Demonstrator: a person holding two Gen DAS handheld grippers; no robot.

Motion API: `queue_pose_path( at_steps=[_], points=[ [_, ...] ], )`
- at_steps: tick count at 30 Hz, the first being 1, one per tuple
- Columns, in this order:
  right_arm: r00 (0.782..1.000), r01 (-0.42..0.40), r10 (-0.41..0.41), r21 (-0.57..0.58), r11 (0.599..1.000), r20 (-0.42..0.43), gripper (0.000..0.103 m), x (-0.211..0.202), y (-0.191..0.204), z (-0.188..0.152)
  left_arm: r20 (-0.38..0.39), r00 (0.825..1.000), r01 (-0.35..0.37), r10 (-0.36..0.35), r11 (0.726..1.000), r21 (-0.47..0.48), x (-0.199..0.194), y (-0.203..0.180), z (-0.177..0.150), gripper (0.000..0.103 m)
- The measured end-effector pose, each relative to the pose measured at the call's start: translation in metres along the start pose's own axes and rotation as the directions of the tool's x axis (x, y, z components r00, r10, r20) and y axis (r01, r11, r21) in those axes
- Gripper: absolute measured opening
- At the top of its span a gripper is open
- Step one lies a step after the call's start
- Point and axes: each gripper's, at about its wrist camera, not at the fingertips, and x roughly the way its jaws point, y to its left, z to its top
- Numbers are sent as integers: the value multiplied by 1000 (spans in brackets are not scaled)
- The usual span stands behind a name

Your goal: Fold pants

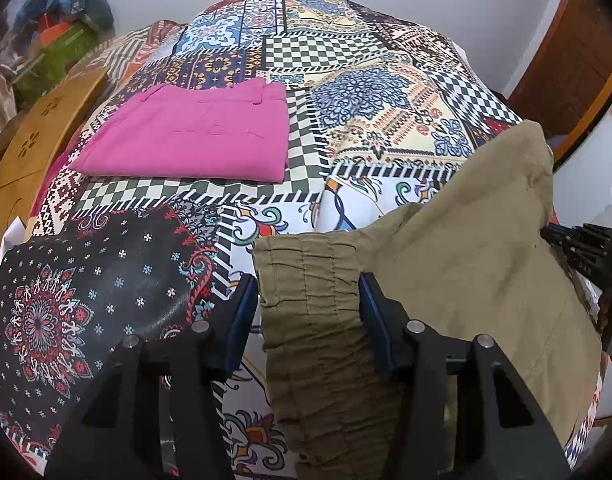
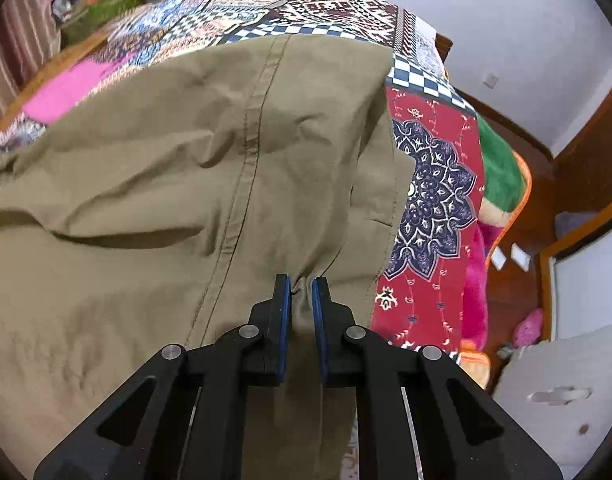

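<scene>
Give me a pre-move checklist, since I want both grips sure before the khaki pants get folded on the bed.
1. Right gripper shut on a pinch of the khaki cotton pants: ok.
2. Left gripper clamped on the gathered elastic waistband: cannot tell; the band sits between the fingers, but firm contact is unclear.
3. Pants lying flat: not ok; fabric is creased and partly lifted.
4. Folded pink pants apart from the khaki pair: ok.
5. Free space on the patchwork-print bedspread beyond the pants: ok.
</scene>
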Motion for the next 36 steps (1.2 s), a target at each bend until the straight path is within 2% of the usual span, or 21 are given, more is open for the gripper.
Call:
queue_pose_path(
  at_steps=[8, 11, 15, 17, 20, 22, 24, 27, 30, 36],
  points=[
    [998, 51, -51, 1, 999, -28, 10, -4, -7, -3, -7, 1000, -9, 9, 1000, 0, 6, 5, 6, 53],
    [995, 85, -86, -15, 996, -49, 10, -8, -6, -5, -8, 1000, -17, 17, 1000, 3, 2, 6, 9, 59],
    [992, 111, -109, 36, 993, -66, 10, -29, -23, -13, 0, 1000, 18, -18, 999, -37, -19, 11, 8, 61],
    [996, 91, -89, 71, 993, -33, 11, -52, -32, -19, 39, 999, -4, 6, 999, -38, -40, 12, 5, 62],
    [998, 55, -57, 118, 991, 13, 14, -86, -38, -25, 103, 994, -45, 46, 999, -18, -78, 11, -4, 73],
    [997, 37, -46, 141, 989, 62, 21, -113, -38, -30, 128, 991, -29, 32, 999, -29, -99, 12, -10, 82],
    [993, 25, -42, 147, 989, 115, 35, -137, -34, -34, 152, 988, -11, 16, 999, -36, -119, 10, -18, 84],
    [982, 11, -36, 138, 990, 185, 45, -161, -20, -38, 168, 986, 14, -7, 999, -41, -140, 6, -30, 86],
    [974, -11, -17, 120, 993, 227, 47, -177, -5, -42, 184, 981, 75, -63, 995, -62, -158, 1, -48, 100],
    [963, -31, 9, 76, 997, 271, 48, -187, 30, -52, 147, 981, 134, -124, 989, -60, -159, -15, -80, 100]
  ],
)
